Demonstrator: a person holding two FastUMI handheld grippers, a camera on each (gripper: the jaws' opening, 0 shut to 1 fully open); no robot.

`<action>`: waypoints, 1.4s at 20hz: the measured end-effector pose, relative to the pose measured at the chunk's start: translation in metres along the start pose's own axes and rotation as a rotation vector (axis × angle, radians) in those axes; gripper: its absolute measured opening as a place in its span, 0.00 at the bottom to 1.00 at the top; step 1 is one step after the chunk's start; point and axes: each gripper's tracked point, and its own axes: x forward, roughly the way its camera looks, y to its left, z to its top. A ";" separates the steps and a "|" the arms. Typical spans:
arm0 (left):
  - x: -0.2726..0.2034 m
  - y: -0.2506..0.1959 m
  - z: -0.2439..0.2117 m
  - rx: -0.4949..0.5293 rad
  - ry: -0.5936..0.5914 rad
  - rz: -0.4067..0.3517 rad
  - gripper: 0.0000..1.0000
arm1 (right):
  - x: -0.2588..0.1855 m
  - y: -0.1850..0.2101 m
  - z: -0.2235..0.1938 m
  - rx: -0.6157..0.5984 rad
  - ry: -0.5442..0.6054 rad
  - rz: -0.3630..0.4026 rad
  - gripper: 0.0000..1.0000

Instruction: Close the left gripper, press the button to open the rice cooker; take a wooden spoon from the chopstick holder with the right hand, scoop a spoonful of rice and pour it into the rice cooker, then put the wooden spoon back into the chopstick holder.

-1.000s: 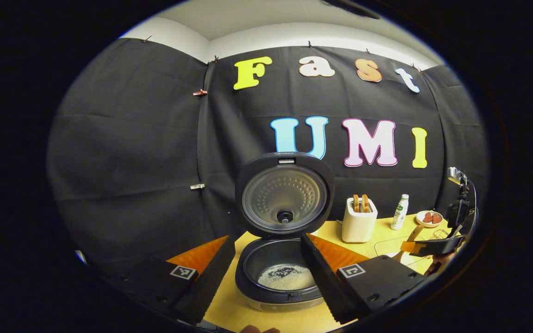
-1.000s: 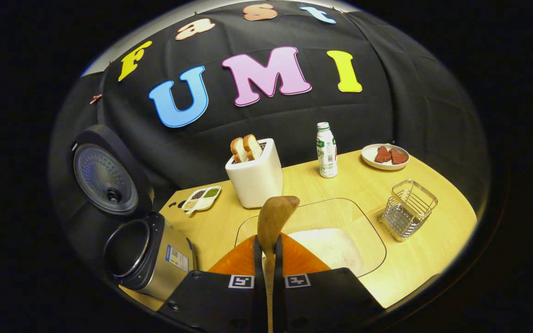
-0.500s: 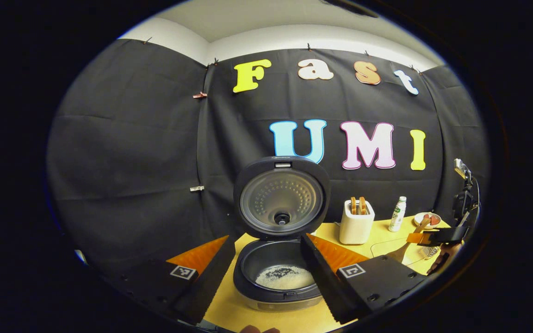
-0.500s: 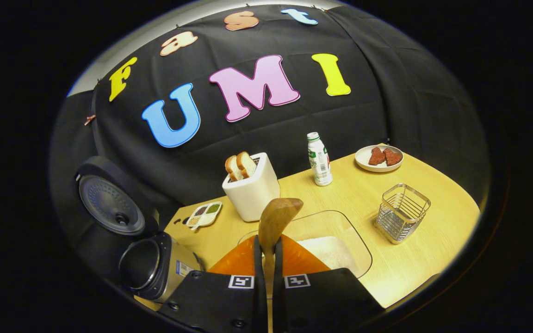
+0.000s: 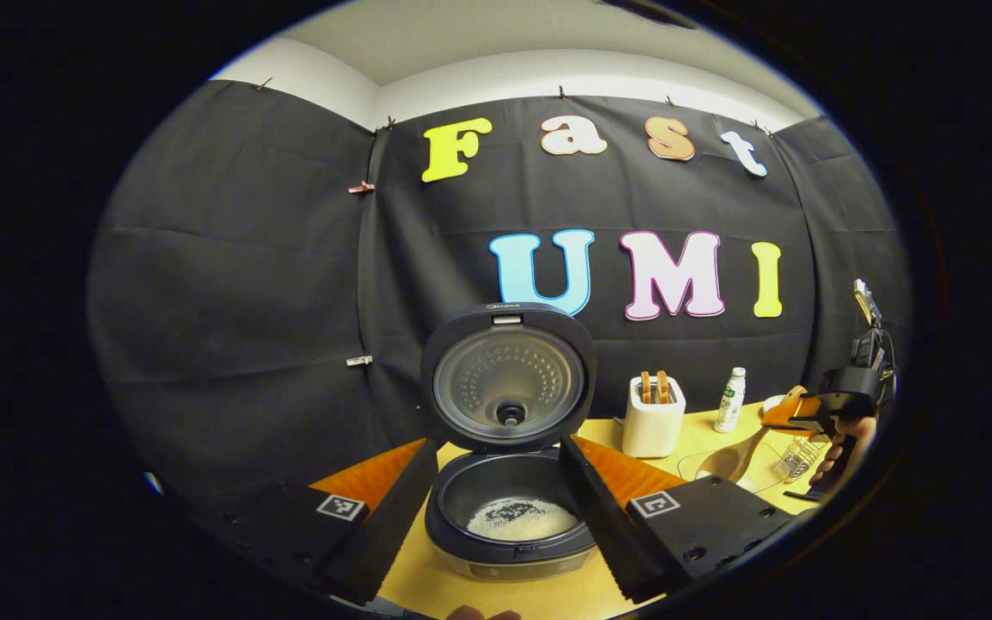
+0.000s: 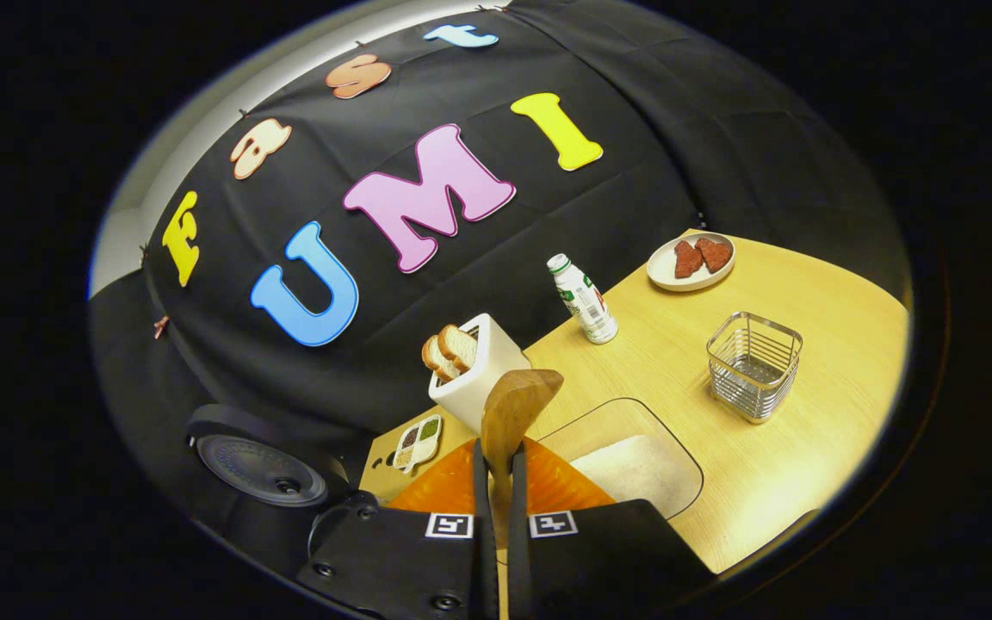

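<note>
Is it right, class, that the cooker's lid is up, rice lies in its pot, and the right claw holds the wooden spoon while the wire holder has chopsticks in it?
One slip: the right gripper view shows the wire holder empty. The lid is up, rice lies in the pot, and the right claw holds the spoon.

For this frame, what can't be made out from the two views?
- Whether the wooden spoon still carries rice: the right gripper view shows only the bowl's back.
- The spoon's handle: hidden between the right gripper fingers.
- The rice cooker button: in the left gripper view the front is cut off low, flanked by the open left gripper.
- The tray of grains: too small to identify.
</note>
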 end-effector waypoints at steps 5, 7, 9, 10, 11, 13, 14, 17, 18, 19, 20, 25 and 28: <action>-0.005 0.006 0.005 0.008 -0.010 0.007 0.96 | -0.009 0.026 0.001 -0.036 -0.011 0.046 0.09; -0.006 0.012 0.005 0.009 -0.014 0.019 0.96 | -0.014 0.053 -0.001 -0.049 -0.009 0.096 0.09; -0.009 0.021 0.007 -0.002 -0.017 0.038 0.96 | -0.020 0.089 -0.009 -0.061 0.003 0.162 0.09; -0.010 0.025 0.005 -0.007 -0.019 0.047 0.96 | -0.025 0.109 -0.016 -0.072 0.014 0.198 0.09; -0.011 0.032 0.005 -0.004 -0.020 0.068 0.96 | -0.029 0.130 -0.024 -0.083 0.030 0.237 0.09; -0.014 0.047 0.004 0.000 -0.024 0.107 0.96 | -0.031 0.167 -0.046 -0.122 0.059 0.297 0.09; -0.015 0.050 0.004 -0.007 -0.025 0.117 0.96 | -0.033 0.184 -0.055 -0.158 0.064 0.329 0.09; -0.021 0.063 0.000 -0.004 -0.023 0.145 0.96 | -0.042 0.224 -0.082 -0.289 0.072 0.405 0.09; -0.023 0.068 -0.001 -0.002 -0.024 0.158 0.96 | -0.044 0.237 -0.090 -0.341 0.067 0.433 0.09; -0.025 0.073 -0.003 -0.006 -0.021 0.166 0.96 | -0.047 0.247 -0.095 -0.404 0.058 0.455 0.09; -0.027 0.076 -0.005 -0.013 -0.016 0.173 0.96 | -0.049 0.253 -0.101 -0.477 0.049 0.470 0.09; -0.032 0.087 -0.006 -0.029 -0.018 0.201 0.96 | -0.068 0.277 -0.122 -0.736 -0.038 0.565 0.09; -0.033 0.084 -0.005 -0.014 -0.032 0.200 0.96 | -0.079 0.285 -0.131 -0.895 -0.109 0.611 0.08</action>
